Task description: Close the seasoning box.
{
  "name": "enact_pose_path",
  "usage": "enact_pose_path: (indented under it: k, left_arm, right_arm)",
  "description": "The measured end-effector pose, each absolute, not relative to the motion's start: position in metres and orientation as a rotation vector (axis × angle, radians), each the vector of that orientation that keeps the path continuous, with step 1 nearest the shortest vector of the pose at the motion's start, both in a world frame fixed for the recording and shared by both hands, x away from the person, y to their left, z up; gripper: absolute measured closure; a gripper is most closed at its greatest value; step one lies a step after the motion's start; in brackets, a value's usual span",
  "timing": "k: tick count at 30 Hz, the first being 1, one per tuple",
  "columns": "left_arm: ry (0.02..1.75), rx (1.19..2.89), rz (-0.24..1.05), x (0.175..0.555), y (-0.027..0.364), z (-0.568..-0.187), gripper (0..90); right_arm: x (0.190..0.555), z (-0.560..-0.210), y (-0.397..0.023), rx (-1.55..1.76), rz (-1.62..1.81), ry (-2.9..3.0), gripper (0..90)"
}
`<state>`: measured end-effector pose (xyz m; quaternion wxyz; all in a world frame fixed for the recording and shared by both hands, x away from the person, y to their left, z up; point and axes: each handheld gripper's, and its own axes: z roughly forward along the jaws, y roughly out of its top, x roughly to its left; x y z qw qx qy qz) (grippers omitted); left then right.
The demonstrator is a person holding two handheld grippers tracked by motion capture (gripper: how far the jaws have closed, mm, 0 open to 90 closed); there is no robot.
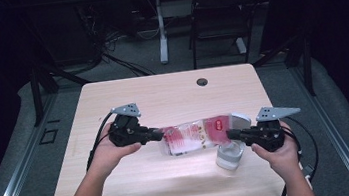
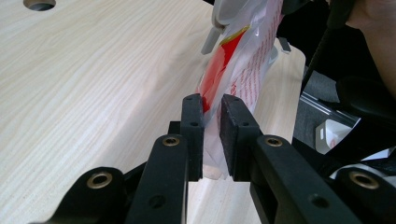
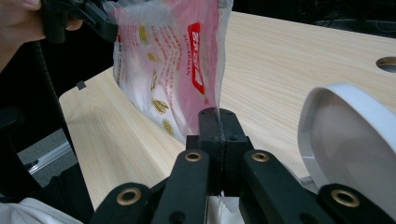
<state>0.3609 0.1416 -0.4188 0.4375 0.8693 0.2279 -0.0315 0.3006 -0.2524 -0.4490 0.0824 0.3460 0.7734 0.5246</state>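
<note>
A clear plastic bag (image 1: 192,136) with red and pink print hangs stretched between my two grippers, just above the wooden table (image 1: 162,94). My left gripper (image 1: 159,134) is shut on the bag's left end; in the left gripper view the bag (image 2: 243,60) runs away from the jaws (image 2: 212,112), its edge between the pads. My right gripper (image 1: 230,134) is shut tight on the bag's other edge; in the right gripper view the bag (image 3: 163,65) rises from the pinched jaws (image 3: 218,116). A white bowl (image 1: 230,156) stands on the table just below the right gripper, and its rim (image 3: 345,140) shows close at the right.
A round cable hole (image 1: 202,82) sits near the table's far edge. Beyond the table stand a black chair (image 1: 217,12) and a white desk leg (image 1: 161,29) among floor cables. Bare tabletop lies behind and in front of the bag.
</note>
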Motion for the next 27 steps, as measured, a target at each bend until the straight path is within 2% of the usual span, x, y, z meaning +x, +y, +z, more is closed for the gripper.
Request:
enact_pose_path:
  k: [27]
  left_arm:
    - [0.57, 2.183, -0.094, 0.35, 0.16, -0.466, 81.4]
  right_arm:
    - [0.311, -0.414, -0.222, 0.938, 1.505, 2.381, 90.0]
